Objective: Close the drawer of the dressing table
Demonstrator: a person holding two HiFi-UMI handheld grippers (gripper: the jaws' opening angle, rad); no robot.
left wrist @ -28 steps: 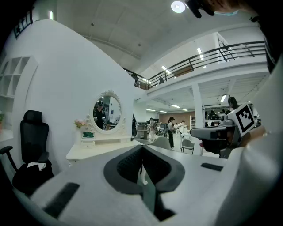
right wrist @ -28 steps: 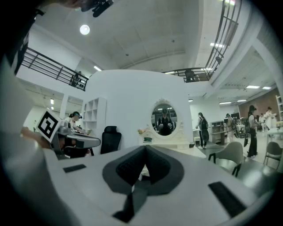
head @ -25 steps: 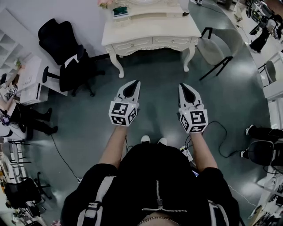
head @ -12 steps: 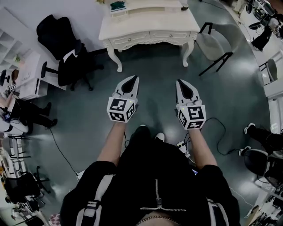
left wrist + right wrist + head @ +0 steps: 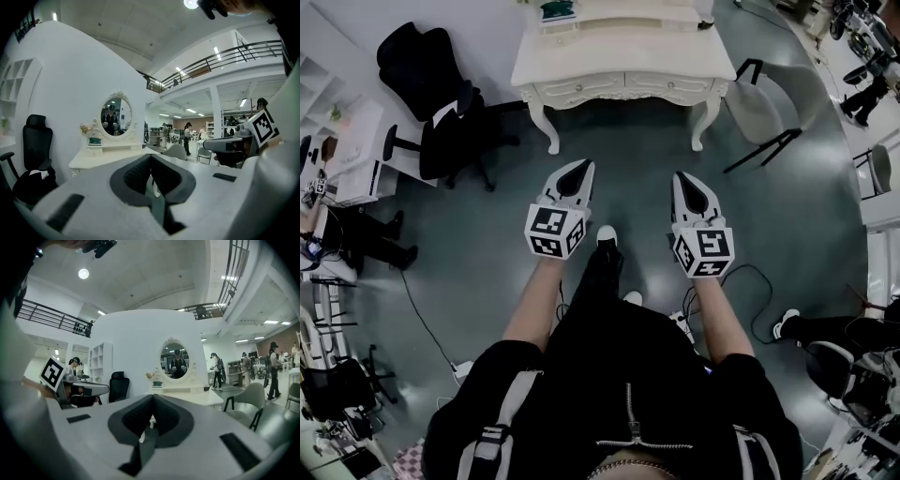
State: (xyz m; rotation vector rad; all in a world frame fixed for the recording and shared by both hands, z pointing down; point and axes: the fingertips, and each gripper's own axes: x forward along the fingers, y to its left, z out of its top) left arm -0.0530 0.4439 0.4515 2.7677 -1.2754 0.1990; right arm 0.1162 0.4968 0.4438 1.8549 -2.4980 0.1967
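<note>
The white dressing table (image 5: 623, 56) stands at the top of the head view, its two drawer fronts (image 5: 623, 87) facing me; I cannot tell whether either stands out. My left gripper (image 5: 578, 169) and right gripper (image 5: 686, 178) hover side by side over the floor, well short of the table, both pointing at it. Both are shut with nothing between the jaws. In the left gripper view the table (image 5: 108, 157) and its oval mirror (image 5: 116, 116) lie ahead beyond the shut left gripper (image 5: 151, 157). The right gripper view shows the table (image 5: 192, 395) beyond the right gripper (image 5: 153, 397).
A black office chair (image 5: 431, 103) stands left of the table and a grey chair (image 5: 769, 108) right of it. A power strip with cables (image 5: 684, 323) lies on the floor by my right side. White shelving (image 5: 356, 155) is at the far left.
The person has stepped toward the table: one foot now shows between the grippers, and both grippers have moved forward and slightly down, still shut.
</note>
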